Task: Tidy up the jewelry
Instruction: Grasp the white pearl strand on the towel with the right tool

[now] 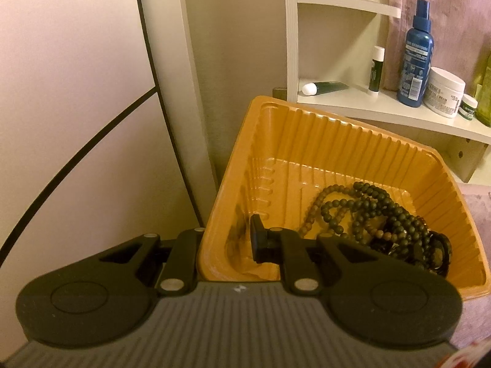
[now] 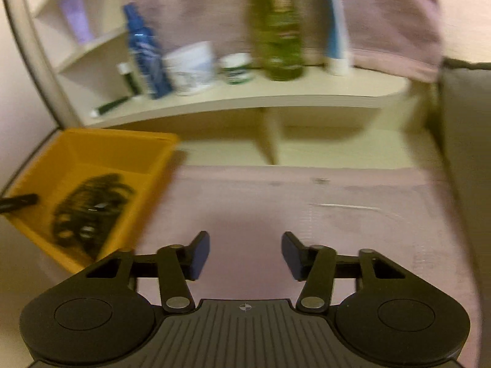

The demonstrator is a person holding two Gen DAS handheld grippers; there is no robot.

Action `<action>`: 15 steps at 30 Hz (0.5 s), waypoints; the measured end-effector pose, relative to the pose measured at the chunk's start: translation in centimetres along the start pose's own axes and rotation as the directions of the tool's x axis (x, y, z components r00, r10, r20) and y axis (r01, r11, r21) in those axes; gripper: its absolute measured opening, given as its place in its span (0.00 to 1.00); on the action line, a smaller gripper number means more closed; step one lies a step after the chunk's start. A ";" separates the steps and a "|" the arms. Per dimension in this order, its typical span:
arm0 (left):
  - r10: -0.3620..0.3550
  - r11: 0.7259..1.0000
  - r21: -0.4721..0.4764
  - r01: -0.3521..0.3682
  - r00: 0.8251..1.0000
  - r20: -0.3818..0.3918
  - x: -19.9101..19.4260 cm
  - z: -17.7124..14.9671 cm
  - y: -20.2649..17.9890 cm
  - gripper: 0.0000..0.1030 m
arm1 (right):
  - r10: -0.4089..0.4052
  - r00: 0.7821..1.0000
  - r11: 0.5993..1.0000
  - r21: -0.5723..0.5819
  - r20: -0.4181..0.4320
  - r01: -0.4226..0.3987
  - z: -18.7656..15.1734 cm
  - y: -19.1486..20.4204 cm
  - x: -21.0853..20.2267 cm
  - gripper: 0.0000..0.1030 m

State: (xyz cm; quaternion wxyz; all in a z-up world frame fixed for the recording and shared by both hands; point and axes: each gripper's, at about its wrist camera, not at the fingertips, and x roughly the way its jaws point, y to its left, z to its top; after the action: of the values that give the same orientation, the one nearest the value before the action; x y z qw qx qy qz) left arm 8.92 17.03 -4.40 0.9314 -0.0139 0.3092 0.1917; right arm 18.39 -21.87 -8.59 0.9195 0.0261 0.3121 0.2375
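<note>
An orange plastic tray [image 1: 307, 141] stands at the left by the wall, also in the right wrist view [image 2: 122, 144]. Dark bead necklaces and bracelets [image 1: 377, 214] lie heaped in it; in the right wrist view the heap [image 2: 89, 208] is blurred. My left gripper [image 1: 227, 242] straddles the tray's near left wall: the right finger [image 1: 257, 239] is inside, the left finger is outside and hidden by the wall. The jaws stand apart around the wall. My right gripper [image 2: 245, 254] is open and empty above the pink cloth [image 2: 307, 214].
A cream shelf [image 2: 245, 101] behind the tray carries a blue spray bottle [image 1: 414, 52], a white jar [image 1: 445, 92], a green bottle [image 2: 276, 27], tubes and a small jar. A pale wall panel [image 1: 76, 92] is at the left.
</note>
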 end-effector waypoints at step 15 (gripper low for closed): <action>0.024 1.000 0.013 -0.024 1.000 -0.015 0.3 0.2 -0.3 0.14 | -0.043 0.999 0.891 -0.453 -0.012 0.033 0.6 -3.5 5.3 0.33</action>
State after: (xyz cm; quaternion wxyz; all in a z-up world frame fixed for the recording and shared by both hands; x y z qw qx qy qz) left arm 9.37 16.88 -4.50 0.9268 -0.0058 0.3174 0.2007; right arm 23.86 -22.53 -11.77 0.9013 -0.1972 0.2586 0.2861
